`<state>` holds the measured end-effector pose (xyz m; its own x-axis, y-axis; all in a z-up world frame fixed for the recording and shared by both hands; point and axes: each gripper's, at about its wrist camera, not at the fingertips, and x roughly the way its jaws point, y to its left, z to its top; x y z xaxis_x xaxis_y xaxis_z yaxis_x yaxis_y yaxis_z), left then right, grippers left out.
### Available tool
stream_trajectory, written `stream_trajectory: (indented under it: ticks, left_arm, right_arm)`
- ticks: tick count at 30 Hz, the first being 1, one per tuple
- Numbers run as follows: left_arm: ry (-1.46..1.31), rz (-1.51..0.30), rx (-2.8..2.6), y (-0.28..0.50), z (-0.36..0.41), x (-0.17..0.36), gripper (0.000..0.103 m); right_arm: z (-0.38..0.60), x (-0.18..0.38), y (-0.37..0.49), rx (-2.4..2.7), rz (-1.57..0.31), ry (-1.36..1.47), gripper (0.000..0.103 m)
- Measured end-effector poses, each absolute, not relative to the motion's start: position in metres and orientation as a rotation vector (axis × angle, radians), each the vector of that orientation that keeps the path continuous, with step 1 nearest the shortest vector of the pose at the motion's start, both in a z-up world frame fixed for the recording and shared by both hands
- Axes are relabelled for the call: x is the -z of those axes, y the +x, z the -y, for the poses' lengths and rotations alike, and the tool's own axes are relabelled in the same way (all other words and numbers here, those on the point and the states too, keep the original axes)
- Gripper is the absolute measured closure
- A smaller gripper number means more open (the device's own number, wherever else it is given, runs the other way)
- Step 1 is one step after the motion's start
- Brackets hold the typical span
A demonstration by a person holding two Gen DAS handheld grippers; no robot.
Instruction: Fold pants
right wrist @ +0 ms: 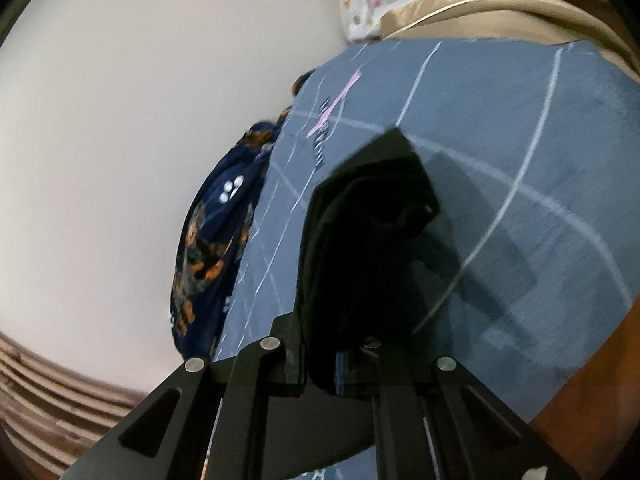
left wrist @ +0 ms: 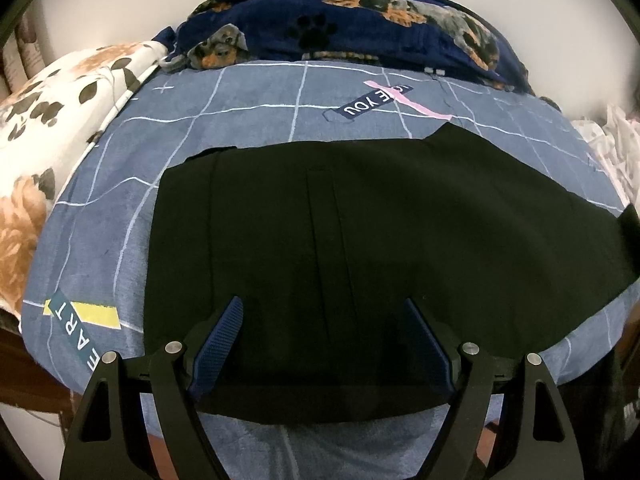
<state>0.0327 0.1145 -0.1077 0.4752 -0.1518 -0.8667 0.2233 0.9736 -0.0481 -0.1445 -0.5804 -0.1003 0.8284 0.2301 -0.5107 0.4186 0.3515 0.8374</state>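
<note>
Your left gripper [left wrist: 322, 320] is closest in the left wrist view, blue-padded fingers [left wrist: 224, 340] spread wide with nothing between them, hovering over the near edge of the black pants [left wrist: 360, 248]. Those pants lie flat across the blue grid-pattern bedsheet [left wrist: 120, 208], stretching off to the right. Behind them you've got a navy dog-print blanket [left wrist: 360, 20] bunched along the wall, and a floral pillow [left wrist: 60, 112] off to the left.

Over on the right wrist view, your right gripper [right wrist: 336, 364] is clamped down on a bunch of the pants fabric [right wrist: 368, 248], which stands up in a dark fold above the sheet [right wrist: 520, 152]. It's a bit blurry there.
</note>
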Motion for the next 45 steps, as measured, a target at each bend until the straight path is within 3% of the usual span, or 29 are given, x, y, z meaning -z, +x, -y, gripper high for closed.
stream_trajectory:
  ticks: [18,45]
  left_arm:
    - [0.075,-1.078,0.22,0.034,-0.115,0.111,0.021]
    - [0.12,-1.089,0.236,0.032,-0.105,0.115,0.021]
  right_arm:
    - [0.505,0.108,-0.114,-0.025,-0.808,1.132,0.093]
    - [0.409,0.101,-0.066,-0.193,-0.938,0.981,0.093]
